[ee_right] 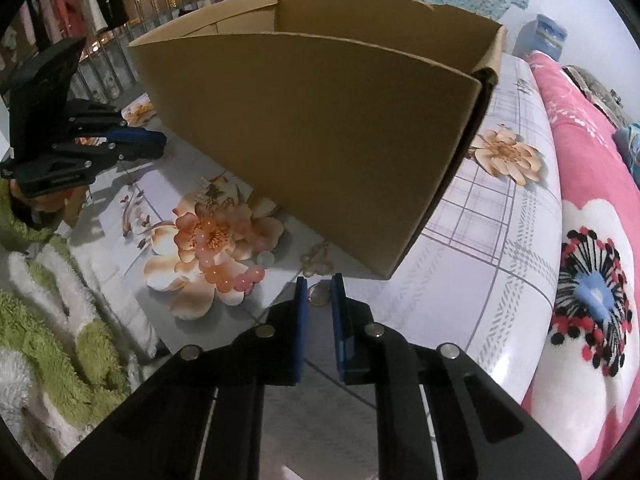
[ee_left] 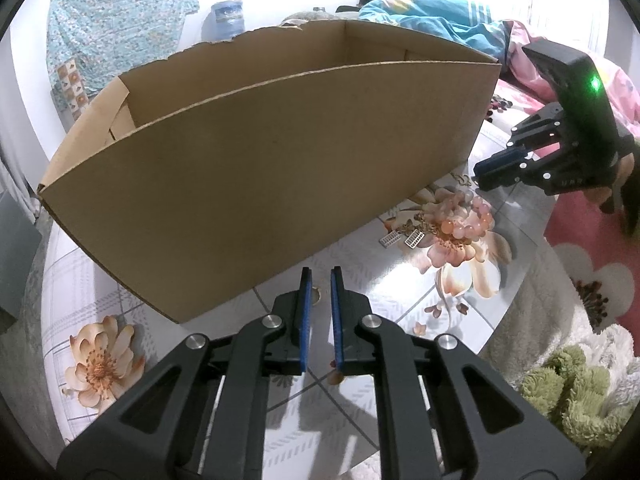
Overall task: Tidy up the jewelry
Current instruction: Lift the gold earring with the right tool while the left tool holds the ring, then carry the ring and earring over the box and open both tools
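Picking is in hand: the right gripper (ee_right: 319,284), jaws nearly together and empty, hovers over a small ring (ee_right: 319,293); the pink bead bracelet (ee_right: 224,264) lies beside the cardboard box (ee_right: 320,128); next, pinch the ring

I see a pink bead bracelet (ee_right: 224,264) lying flat on the flowered tablecloth, just beside an open brown cardboard box (ee_right: 320,140). Two small white grid-shaped earrings (ee_left: 402,238) lie near it, and a small round ring (ee_right: 319,293) rests close to the box's corner.
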`<state>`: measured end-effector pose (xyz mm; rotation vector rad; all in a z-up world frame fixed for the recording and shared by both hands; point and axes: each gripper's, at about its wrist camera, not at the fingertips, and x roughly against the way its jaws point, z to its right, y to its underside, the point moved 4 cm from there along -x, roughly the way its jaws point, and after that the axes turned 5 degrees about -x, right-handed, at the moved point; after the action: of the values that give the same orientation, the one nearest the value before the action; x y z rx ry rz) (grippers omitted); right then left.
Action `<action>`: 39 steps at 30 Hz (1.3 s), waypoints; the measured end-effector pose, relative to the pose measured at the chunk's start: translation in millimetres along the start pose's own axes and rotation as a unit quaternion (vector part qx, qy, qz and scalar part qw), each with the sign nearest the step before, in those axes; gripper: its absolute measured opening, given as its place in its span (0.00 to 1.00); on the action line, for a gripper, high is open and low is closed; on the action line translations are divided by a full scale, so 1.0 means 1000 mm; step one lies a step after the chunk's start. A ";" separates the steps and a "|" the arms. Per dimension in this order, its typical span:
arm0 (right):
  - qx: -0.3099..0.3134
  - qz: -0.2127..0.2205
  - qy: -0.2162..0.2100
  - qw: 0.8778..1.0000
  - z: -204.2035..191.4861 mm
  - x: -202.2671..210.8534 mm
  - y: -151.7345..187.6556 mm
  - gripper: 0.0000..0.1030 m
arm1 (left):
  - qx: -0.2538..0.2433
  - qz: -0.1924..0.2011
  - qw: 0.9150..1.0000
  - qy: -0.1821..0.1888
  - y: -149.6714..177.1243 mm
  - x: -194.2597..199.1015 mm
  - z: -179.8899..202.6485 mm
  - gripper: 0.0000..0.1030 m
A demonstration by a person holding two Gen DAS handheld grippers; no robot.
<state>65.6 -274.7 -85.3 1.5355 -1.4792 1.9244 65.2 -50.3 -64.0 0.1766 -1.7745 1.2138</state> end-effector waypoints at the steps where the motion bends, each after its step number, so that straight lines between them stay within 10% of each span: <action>1: -0.004 0.002 0.000 1.000 0.003 0.000 -0.001 0.12 | 0.000 0.000 1.000 0.001 0.000 0.000 0.000 0.08; 39: -0.182 0.158 -0.110 0.964 -0.049 0.024 0.010 0.10 | -0.021 -0.041 0.999 -0.015 0.003 -0.012 0.000 0.09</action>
<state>21.3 -247.2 -66.5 1.4455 -2.1477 1.5397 69.9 -53.1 -75.6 0.2426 -1.7999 1.1197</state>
